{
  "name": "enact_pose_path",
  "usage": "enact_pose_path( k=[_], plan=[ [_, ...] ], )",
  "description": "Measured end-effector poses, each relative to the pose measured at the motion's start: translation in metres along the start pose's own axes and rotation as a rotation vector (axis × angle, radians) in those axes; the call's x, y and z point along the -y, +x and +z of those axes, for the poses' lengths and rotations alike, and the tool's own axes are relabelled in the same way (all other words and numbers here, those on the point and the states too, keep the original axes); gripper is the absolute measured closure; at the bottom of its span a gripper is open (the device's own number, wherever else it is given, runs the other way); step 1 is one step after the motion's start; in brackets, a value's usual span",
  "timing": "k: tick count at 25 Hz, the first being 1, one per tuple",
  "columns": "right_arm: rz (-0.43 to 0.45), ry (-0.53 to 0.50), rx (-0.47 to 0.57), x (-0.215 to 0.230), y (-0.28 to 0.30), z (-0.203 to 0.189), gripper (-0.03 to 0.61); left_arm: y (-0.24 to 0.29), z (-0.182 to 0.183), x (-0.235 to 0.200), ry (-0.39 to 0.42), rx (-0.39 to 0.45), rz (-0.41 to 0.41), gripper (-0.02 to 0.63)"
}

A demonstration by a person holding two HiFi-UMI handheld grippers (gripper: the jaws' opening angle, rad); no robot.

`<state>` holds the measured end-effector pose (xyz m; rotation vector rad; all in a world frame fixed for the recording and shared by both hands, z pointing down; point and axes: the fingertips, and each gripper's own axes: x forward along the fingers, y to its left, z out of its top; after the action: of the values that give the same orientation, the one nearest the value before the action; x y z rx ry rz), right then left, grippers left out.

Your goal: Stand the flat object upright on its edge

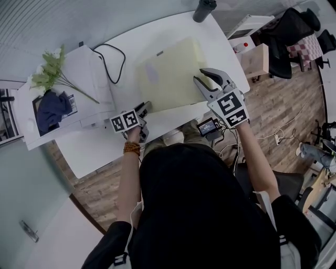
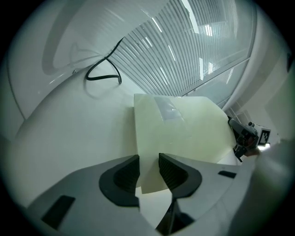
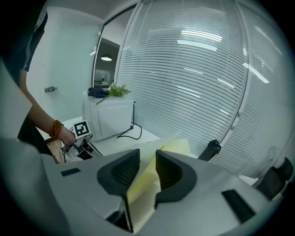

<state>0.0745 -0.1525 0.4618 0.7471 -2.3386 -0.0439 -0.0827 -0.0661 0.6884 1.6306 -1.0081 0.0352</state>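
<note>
Currently the pale yellow sheet [image 1: 168, 73] [image 2: 184, 129] [image 3: 175, 147] is lying across the middle of the white table [image 1: 157, 31] [image 2: 69, 138], not yet standing on an edge. The right gripper [image 1: 198, 74] [image 3: 147, 168] [image 2: 242, 136] is holding the sheet at its right edge. In the right gripper view the sheet is running edge-on through the narrow gap between the two ribbed pads and sloping away toward the tabletop. The left gripper [image 1: 145, 109] [image 2: 148, 168] [image 3: 87, 148] is sitting at the sheet's near left corner. Its jaws are standing narrowly apart, and that corner is showing face-on in the gap, with the sheet's left edge lining up along the left pad. Whether the pads are pressing on the sheet cannot be told. A beaded bracelet [image 1: 131, 148] [image 3: 56, 129] is showing on the left wrist. To the left of the sheet a white box [image 1: 86, 63] [image 3: 108, 117] is standing on the table, with a spray of flowers [image 1: 50, 68] [image 3: 115, 90] and a dark cloth [image 1: 52, 110] lying on top of it. A black cable [image 1: 107, 60] [image 2: 103, 69] [image 3: 131, 131] is looping over the table between the box and the sheet. A black upright object [image 1: 203, 9] [image 3: 209, 150] is standing at the far edge of the table, well apart from the sheet. Slatted blinds [image 2: 184, 46] [image 3: 198, 69] are filling the background behind the table.
</note>
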Motion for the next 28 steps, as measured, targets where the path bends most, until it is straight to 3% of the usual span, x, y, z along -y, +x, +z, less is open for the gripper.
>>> enact_pose_path(
  k=[10, 16, 22, 28],
  plan=[
    [0.007, -0.151, 0.011, -0.018, -0.002, 0.032, 0.492, 0.006, -0.011, 0.005, -0.011, -0.029, -0.032, 0.483],
    [-0.013, -0.225, 0.001, -0.035, -0.001, 0.050, 0.491, 0.008, -0.009, 0.009, 0.180, -0.080, 0.015, 0.551],
    [-0.009, -0.329, 0.005, -0.053, 0.005, 0.068, 0.490, 0.009, -0.015, 0.008, 0.148, -0.072, -0.010, 0.532],
    [-0.024, -0.448, 0.005, -0.070, 0.010, 0.082, 0.491, 0.014, -0.021, 0.007, 0.173, -0.098, -0.001, 0.508]
  ],
)
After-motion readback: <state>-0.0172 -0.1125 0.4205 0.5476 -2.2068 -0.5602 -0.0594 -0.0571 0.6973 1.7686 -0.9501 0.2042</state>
